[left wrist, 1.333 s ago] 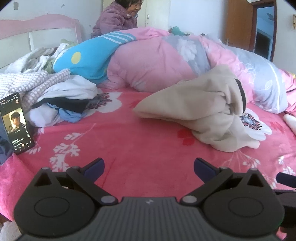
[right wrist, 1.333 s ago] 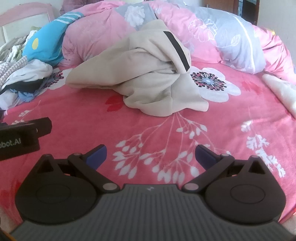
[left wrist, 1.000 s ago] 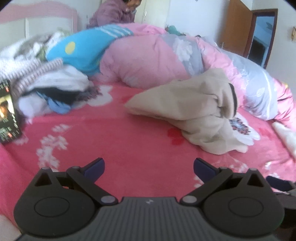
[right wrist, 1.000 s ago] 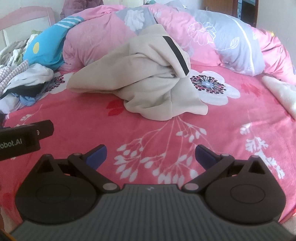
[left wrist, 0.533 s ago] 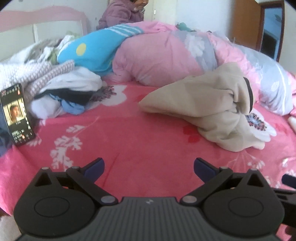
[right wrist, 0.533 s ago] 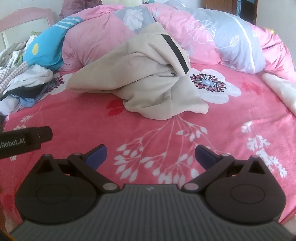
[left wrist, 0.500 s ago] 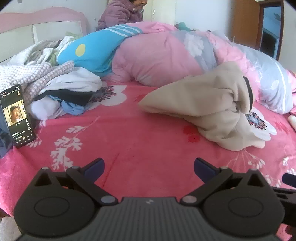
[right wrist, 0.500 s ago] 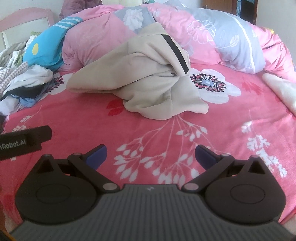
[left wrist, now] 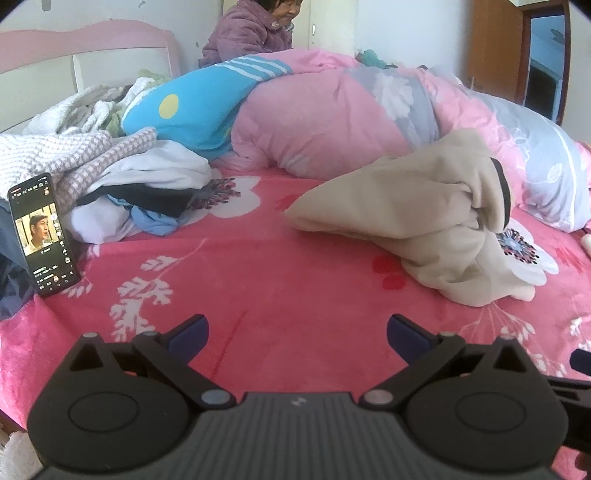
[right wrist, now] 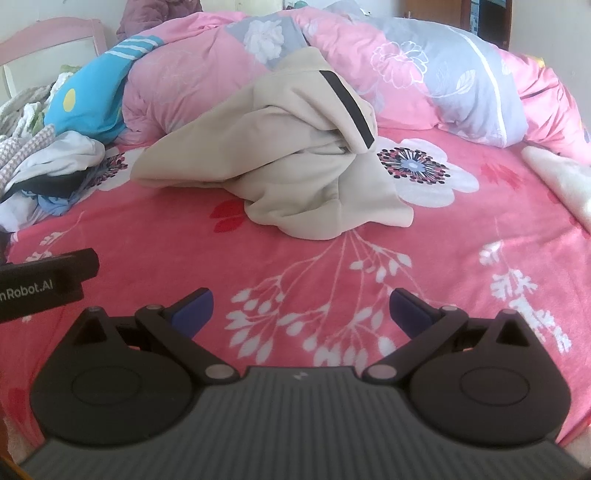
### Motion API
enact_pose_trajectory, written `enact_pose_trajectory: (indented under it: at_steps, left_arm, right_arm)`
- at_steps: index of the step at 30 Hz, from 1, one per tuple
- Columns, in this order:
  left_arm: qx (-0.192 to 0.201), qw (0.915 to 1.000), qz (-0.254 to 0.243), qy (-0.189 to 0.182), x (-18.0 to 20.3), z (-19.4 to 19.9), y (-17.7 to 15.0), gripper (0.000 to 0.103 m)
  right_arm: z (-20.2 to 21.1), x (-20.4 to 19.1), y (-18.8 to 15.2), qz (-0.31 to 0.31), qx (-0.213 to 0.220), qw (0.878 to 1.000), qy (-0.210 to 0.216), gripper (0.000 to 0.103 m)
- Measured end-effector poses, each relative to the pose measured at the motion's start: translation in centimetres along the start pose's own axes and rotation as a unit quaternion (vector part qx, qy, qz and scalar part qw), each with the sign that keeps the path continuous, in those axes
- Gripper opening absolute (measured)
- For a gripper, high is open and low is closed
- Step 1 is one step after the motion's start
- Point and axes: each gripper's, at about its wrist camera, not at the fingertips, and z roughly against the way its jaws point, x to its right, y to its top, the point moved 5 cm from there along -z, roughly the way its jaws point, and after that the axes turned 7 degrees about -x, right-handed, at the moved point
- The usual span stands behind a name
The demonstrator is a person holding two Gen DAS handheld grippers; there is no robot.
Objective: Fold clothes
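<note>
Bedroom scene, left wrist view: a bed spread with a bright pink floral blanket [left wrist: 295,280] fills the frame. The left gripper [left wrist: 297,326] hovers over the near edge, its two blue-tipped fingers [left wrist: 190,332] spread wide apart and empty. Ahead and to the right of it lies a crumpled beige fleece garment with a black stripe [left wrist: 417,210], untouched and well apart from the tips. Ahead to the left sits a heap of white, checked and blue clothes [left wrist: 122,184]; a black smartphone with a lit screen [left wrist: 42,234] stands propped just beside the heap. Behind both runs a rolled pink and grey quilt [left wrist: 332,122], and a person in a purple padded jacket [left wrist: 247,33] sits beyond it.

Right wrist view: the right gripper [right wrist: 301,304] hovers likewise over the blanket [right wrist: 303,280], fingers [right wrist: 408,308] wide apart, holding nothing. The beige garment [right wrist: 288,166] lies straight ahead, clear of the tips, with the quilt [right wrist: 424,66] behind it. The left gripper's black body [right wrist: 44,282] shows at the left edge.
</note>
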Motion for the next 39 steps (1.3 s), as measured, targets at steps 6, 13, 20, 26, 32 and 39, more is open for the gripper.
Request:
enact_pose_trajectory:
  at_steps: [6, 13, 20, 26, 32, 39]
  left_arm:
    - [0.003, 1.0000, -0.001, 0.005, -0.2, 0.0, 0.0, 0.103]
    - [0.000, 0.9999, 0.002, 0.012, -0.3, -0.3, 0.0, 0.103]
    - [-0.001, 0.9999, 0.003, 0.015, -0.3, -0.5, 0.0, 0.103]
    - [-0.002, 0.9998, 0.002, 0.017, -0.3, -0.6, 0.0, 0.103]
    - [-0.003, 0.9999, 0.000, 0.016, -0.2, -0.9, 0.0, 0.103]
    - [0.007, 0.9999, -0.008, 0.006, 0.2, -1.5, 0.2, 0.103]
  right_arm:
    - [0.0, 0.1, 0.0, 0.000, 0.002, 1.000, -0.002, 0.102]
    - [-0.2, 0.2, 0.0, 0.001, 0.002, 1.000, -0.002, 0.102]
    - [-0.3, 0.2, -0.1, 0.001, 0.002, 1.000, -0.002, 0.102]
    - [-0.5, 0.3, -0.1, 0.000, 0.001, 1.000, -0.001, 0.102]
    - [-0.6, 0.3, 0.0, 0.000, 0.001, 1.000, 0.001, 0.102]
    - [-1.1, 0.5, 0.1, -0.003, 0.001, 1.000, 0.003, 0.102]
